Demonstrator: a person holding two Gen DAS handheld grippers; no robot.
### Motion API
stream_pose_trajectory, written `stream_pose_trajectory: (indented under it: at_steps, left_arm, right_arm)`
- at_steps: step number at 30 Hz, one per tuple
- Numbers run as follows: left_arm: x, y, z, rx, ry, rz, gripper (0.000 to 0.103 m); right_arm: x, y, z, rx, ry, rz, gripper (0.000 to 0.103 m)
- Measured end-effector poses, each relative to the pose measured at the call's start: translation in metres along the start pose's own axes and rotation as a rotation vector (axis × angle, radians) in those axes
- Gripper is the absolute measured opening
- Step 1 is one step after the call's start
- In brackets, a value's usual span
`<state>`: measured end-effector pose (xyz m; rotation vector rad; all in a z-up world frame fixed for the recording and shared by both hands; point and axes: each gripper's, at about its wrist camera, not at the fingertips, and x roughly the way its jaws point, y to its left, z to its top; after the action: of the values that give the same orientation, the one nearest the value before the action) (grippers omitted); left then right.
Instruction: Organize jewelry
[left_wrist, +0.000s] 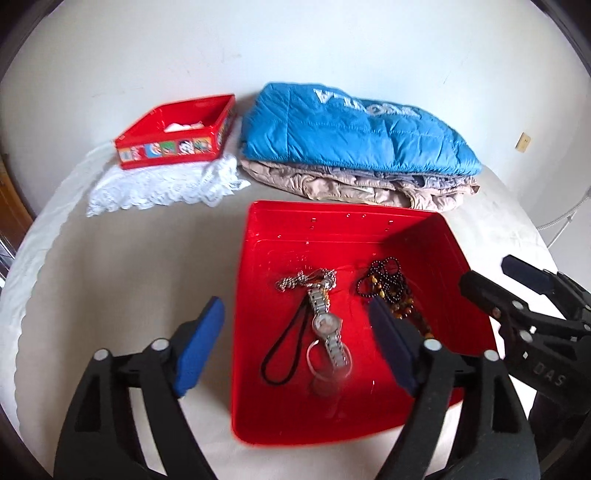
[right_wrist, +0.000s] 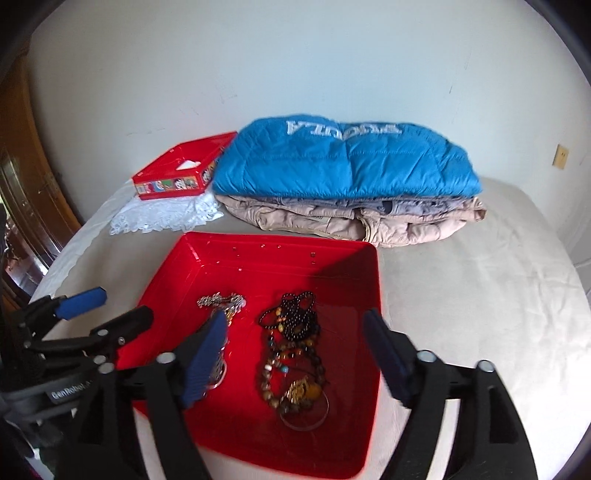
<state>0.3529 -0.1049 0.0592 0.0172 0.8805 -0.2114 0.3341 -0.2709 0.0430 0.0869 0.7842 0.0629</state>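
A shallow red tray (left_wrist: 332, 225) lies on the pale bed cover and holds the jewelry. A silver watch (left_wrist: 327, 326) lies in its left half, with a silver chain (left_wrist: 304, 280) above it and a black cord loop (left_wrist: 282, 347) beside it. Black beads (left_wrist: 386, 282) and brown beads (left_wrist: 410, 314) lie in the right half. My left gripper (left_wrist: 295, 308) hangs open over the watch with nothing held. My right gripper (right_wrist: 295, 321) stands open above the black beads (right_wrist: 299, 317) and brown bead necklace (right_wrist: 291, 369), gripping nothing. Its left finger hides most of the watch.
A small red picture tin (left_wrist: 177, 129) sits on a white lace cloth (left_wrist: 166, 184) at the back left. A blue quilted jacket (left_wrist: 351, 129) lies on folded beige clothing (left_wrist: 369, 188) behind the tray. A white wall closes the back; a wooden door (right_wrist: 22, 166) stands left.
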Motion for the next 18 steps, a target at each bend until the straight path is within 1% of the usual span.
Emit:
stream_pose_trajectory:
  at_steps: [2,4,5,9,12,16,18]
  left_arm:
    - [-0.012,0.003,-0.008,-0.005,-0.020,-0.001,0.091]
    - [-0.021,0.006,-0.015,-0.009,-0.029,0.006,0.092]
    - [-0.025,0.007,-0.019,-0.012,-0.027,0.010,0.092]
    - [-0.035,0.014,-0.033,-0.031,-0.024,0.020,0.094]
    - [-0.041,0.019,-0.046,-0.028,-0.027,0.046,0.094]
    - [-0.046,0.025,-0.059,-0.039,-0.032,0.052,0.094]
    - [-0.048,0.025,-0.065,-0.042,-0.034,0.052,0.094]
  right_arm:
    - [-0.014,0.003,-0.009,-0.013,-0.017,0.003,0.088]
    - [-0.023,0.004,-0.015,-0.021,-0.025,0.001,0.097]
    - [-0.028,0.005,-0.019,-0.024,-0.029,-0.004,0.099]
    - [-0.040,0.005,-0.032,-0.013,-0.032,0.015,0.099]
    - [-0.046,0.005,-0.040,-0.015,-0.023,0.015,0.099]
    - [-0.055,0.008,-0.055,-0.021,-0.046,0.005,0.099]
    - [-0.056,0.007,-0.060,-0.008,-0.049,0.019,0.099]
